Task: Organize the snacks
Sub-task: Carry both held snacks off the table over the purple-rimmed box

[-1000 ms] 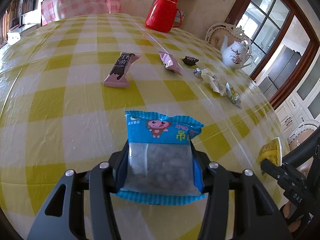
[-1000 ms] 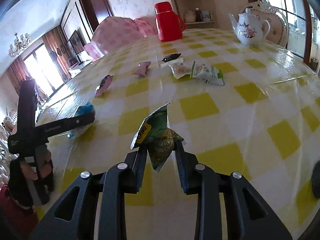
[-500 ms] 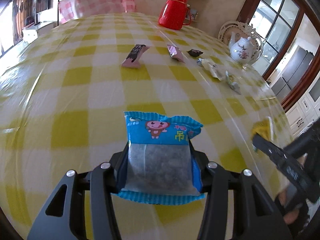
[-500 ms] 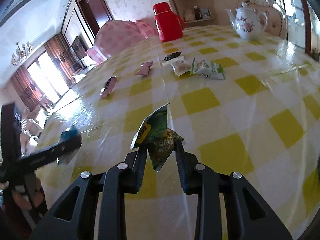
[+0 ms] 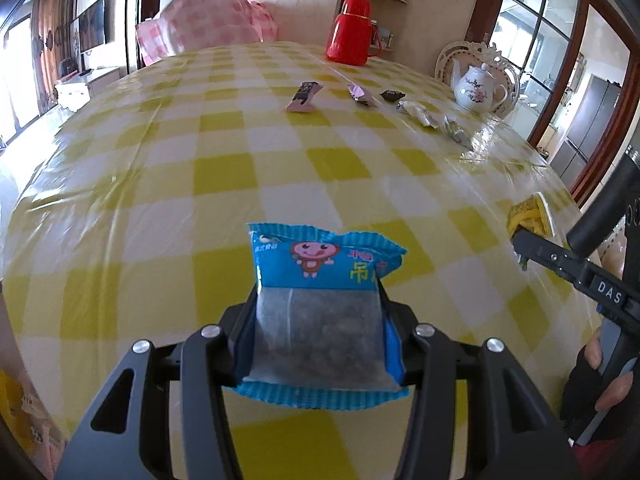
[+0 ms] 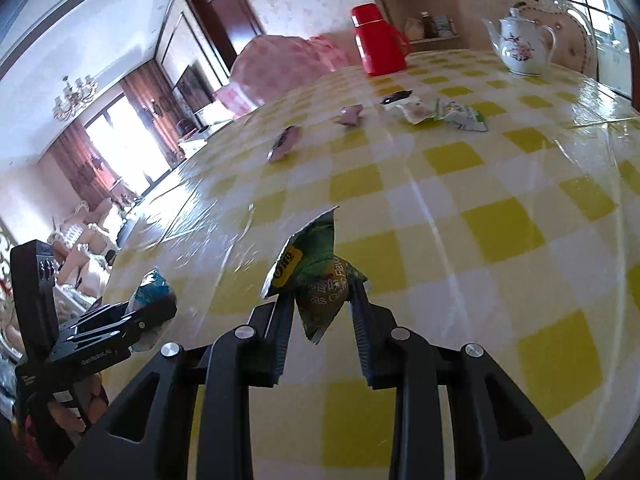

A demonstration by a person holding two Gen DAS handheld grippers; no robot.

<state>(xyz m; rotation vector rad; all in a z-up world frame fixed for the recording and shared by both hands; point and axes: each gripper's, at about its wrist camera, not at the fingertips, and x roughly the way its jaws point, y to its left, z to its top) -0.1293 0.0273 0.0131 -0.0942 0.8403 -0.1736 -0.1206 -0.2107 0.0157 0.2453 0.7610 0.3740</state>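
My left gripper [image 5: 318, 312] is shut on a blue snack packet [image 5: 320, 304] with a cartoon monkey, held above the near part of the yellow checked table [image 5: 224, 168]. My right gripper [image 6: 320, 304] is shut on a crumpled green and yellow snack packet [image 6: 318, 276], also held over the near part of the table. In the left wrist view the right gripper [image 5: 524, 236] shows at the right edge with the yellow end of its packet. The right wrist view has the left gripper [image 6: 156, 312] at lower left. Several small wrapped snacks [image 5: 304, 98] lie in a row at the far side.
A red thermos [image 5: 350, 32] stands at the table's far edge and a white flowered teapot [image 5: 476, 90] at the far right. A pink checked cushion [image 5: 204, 28] lies behind the table. An ornate white chair back [image 5: 476, 50] rises behind the teapot.
Both grippers have drawn back toward the near edge of the table with their packets. The row of snacks now looks farther away and smaller. Neither grip has changed.
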